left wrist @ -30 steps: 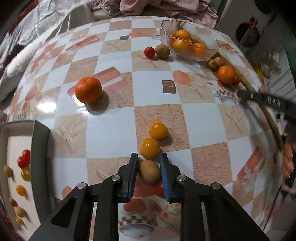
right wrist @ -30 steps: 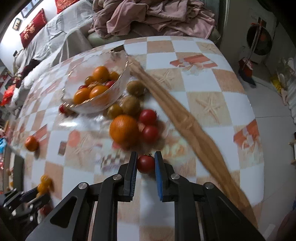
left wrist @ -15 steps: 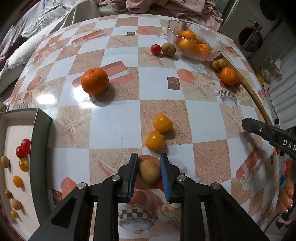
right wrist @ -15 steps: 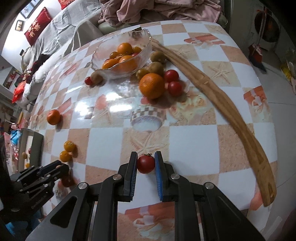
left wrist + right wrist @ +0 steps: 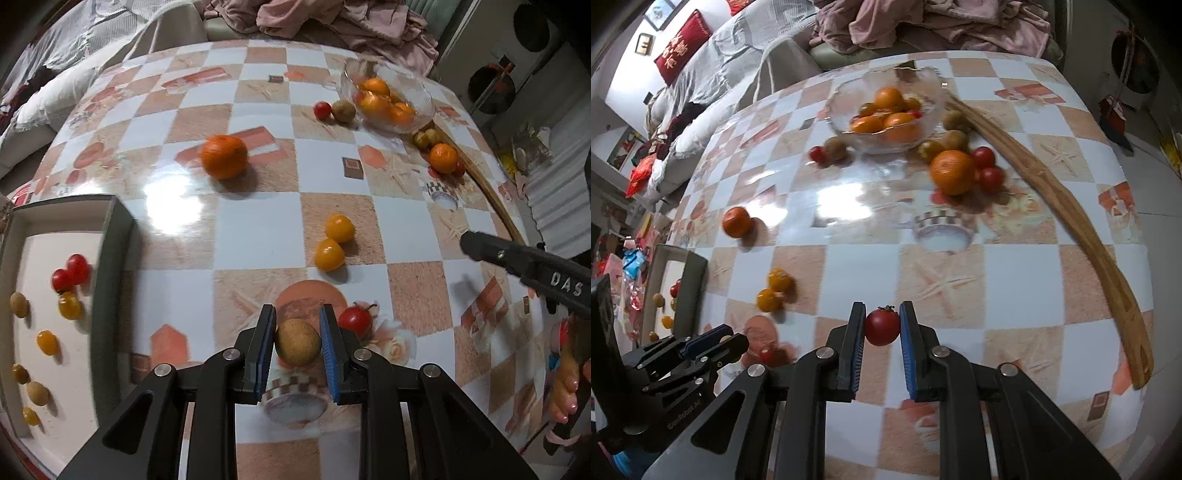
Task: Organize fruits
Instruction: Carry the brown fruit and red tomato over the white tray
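Both grippers, fruit clamped, have neared the tray (image 5: 118,236).

Indoor overhead light, pretty warm. Big white glare patch on the glossy table (image 5: 258,229) just below-left of the orange (image 5: 224,156), which throws a soft shadow down-right. Heavy fisheye bending, dark vignetted corners, slight motion blur everywhere.

The tablecloth (image 5: 258,229) is checked white and sandy beige with starfish prints. The big orange (image 5: 224,156) glows bright orange, the tomato (image 5: 882,327) red, the round fruit (image 5: 297,342) tan-brown, between blue pads (image 5: 327,350).
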A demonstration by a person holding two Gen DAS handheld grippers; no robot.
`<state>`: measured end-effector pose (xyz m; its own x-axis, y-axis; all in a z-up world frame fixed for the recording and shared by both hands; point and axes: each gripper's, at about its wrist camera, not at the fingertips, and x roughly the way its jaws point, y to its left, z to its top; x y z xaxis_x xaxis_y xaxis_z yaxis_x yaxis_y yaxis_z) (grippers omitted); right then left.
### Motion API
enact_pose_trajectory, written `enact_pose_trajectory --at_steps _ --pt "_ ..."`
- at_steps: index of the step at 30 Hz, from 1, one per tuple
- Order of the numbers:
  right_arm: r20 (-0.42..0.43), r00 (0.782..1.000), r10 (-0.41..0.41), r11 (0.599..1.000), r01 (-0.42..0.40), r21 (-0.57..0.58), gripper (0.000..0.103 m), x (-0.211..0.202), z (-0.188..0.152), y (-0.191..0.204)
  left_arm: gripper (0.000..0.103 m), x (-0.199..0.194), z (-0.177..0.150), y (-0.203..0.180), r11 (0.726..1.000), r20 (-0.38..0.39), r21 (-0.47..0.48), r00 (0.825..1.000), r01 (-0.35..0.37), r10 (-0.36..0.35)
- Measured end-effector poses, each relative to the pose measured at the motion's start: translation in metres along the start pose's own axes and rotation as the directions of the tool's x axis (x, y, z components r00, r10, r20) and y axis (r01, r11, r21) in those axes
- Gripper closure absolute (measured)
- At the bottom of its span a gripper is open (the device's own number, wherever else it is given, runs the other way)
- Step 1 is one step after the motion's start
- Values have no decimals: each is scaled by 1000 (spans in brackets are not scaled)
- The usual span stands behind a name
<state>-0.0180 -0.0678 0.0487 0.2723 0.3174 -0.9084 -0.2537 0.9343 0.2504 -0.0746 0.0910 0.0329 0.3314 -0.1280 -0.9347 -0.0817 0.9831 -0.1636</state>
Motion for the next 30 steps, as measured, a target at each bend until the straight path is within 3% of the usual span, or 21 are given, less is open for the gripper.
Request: enact_pose_trajectory --at_steps 6,14,22,30 --pt "-9 1000 20 998 -21 -51 83 -1 -5 42 77 -30 -8 29 999 44 -31 999 7 -6" --pt "-32 997 66 986 -70 -149 83 8 -11 120 77 -64 -36 90 994 81 -109 996 -28 37" --pt "-69 992 103 963 -117 -244 83 22 -21 191 77 -86 -74 152 975 76 -207 992 -82 99" --pt "-128 982 136 931 -171 -321 83 41 -36 253 77 -87 -105 191 955 40 -270 990 -123 138"
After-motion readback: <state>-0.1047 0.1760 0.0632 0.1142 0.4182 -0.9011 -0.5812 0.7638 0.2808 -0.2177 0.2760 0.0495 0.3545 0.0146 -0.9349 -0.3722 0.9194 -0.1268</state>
